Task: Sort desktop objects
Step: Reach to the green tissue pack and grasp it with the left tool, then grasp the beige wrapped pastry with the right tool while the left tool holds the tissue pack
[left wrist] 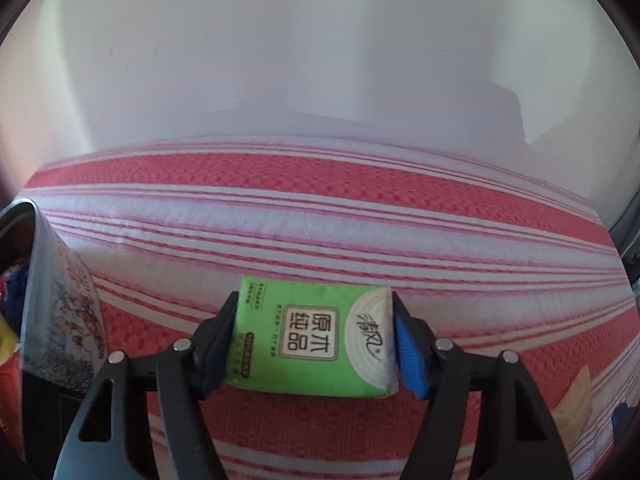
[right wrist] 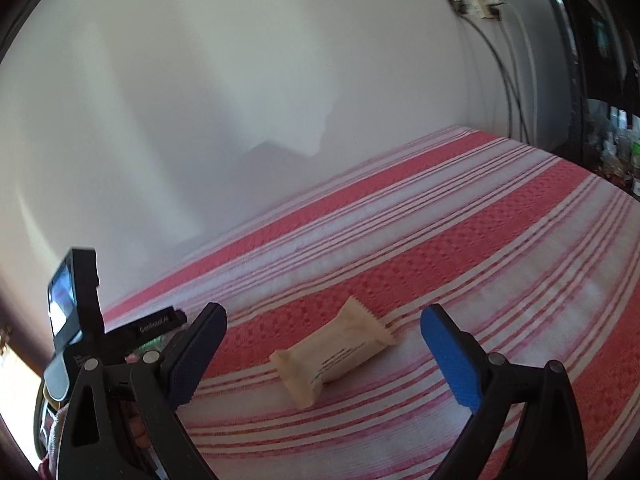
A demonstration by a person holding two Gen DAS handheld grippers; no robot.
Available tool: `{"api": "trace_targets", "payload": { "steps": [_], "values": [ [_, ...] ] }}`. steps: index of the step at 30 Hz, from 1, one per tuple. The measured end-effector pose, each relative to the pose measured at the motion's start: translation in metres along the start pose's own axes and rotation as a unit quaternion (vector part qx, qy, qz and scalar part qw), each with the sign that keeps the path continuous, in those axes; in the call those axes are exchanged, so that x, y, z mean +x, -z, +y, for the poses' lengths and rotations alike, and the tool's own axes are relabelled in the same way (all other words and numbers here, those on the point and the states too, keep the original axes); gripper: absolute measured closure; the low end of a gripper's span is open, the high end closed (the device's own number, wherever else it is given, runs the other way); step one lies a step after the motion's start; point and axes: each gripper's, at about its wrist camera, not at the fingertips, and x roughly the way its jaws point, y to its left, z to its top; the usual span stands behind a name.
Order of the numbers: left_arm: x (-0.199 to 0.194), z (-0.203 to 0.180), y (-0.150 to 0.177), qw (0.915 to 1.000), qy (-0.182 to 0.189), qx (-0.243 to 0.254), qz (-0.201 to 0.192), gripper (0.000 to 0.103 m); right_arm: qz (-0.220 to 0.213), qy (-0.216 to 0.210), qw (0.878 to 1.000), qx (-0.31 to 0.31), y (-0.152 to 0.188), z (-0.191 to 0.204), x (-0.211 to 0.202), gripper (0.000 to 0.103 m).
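The left gripper [left wrist: 313, 338] has its jaws clamped on the tissue pack [left wrist: 316, 336] for sorting, while the right gripper [right wrist: 320, 354] hangs with jaws apart around the snack bar [right wrist: 334, 356], ready to grasp.

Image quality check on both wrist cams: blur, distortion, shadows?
Left wrist view: strong fisheye bend in the striped cloth, dark corner vignette; green tissue pack between the left tool's pads reads sharp, wall soft and washed out. Right wrist view: same curvature, slight smear on the cloth at right; cream snack wrapper fairly sharp; soft shadow on the wall.
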Motion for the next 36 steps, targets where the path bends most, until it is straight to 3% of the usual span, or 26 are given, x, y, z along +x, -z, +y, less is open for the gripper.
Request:
{"api": "trace_targets", "payload": {
  "steps": [7,11,16,19,21,22,23,26,29,31,36],
  "values": [
    [-0.07,-0.001,0.015,0.9959,0.013,0.046,-0.077,0.034,0.063,-0.003,0.998,0.006,0.003,0.0,0.024,0.004],
    [-0.087,0.021,0.026,0.9919,0.045,0.077,-0.091,0.034,0.083,0.005,0.997,0.005,0.004,0.004,0.034,0.004],
    [-0.102,0.041,0.037,0.9874,0.069,0.099,-0.102,0.034,0.103,0.062,0.992,-0.047,0.005,0.031,0.049,0.006],
    [-0.11,0.05,0.043,0.9843,0.069,0.101,-0.127,0.034,0.108,0.102,0.986,-0.07,0.005,0.042,0.057,0.02],
    [-0.106,0.058,0.044,0.9825,0.054,0.104,-0.145,0.034,0.105,0.116,0.985,-0.077,0.005,0.045,0.059,0.039],
    [-0.107,0.059,0.044,0.9822,0.052,0.105,-0.147,0.034,0.102,0.123,0.984,-0.078,0.004,0.045,0.058,0.055],
    [-0.107,0.059,0.045,0.9822,0.056,0.104,-0.147,0.034,0.101,0.121,0.985,-0.075,0.004,0.043,0.057,0.06],
    [-0.101,0.059,0.042,0.9834,0.057,0.096,-0.143,0.033,0.095,0.098,0.989,-0.05,0.004,0.033,0.051,0.063],
    [-0.101,0.057,0.042,0.9854,0.055,0.088,-0.136,0.034,0.079,0.018,0.997,-0.002,0.002,0.015,0.04,0.064],
    [-0.102,0.055,0.041,0.9861,0.059,0.082,-0.132,0.034,0.054,-0.01,0.998,0.014,0.0,0.009,0.031,0.064],
    [-0.111,0.051,0.047,0.9833,0.055,0.088,-0.149,0.034,-0.002,-0.037,0.999,-0.013,-0.001,0.022,0.011,0.064]
  ]
}}
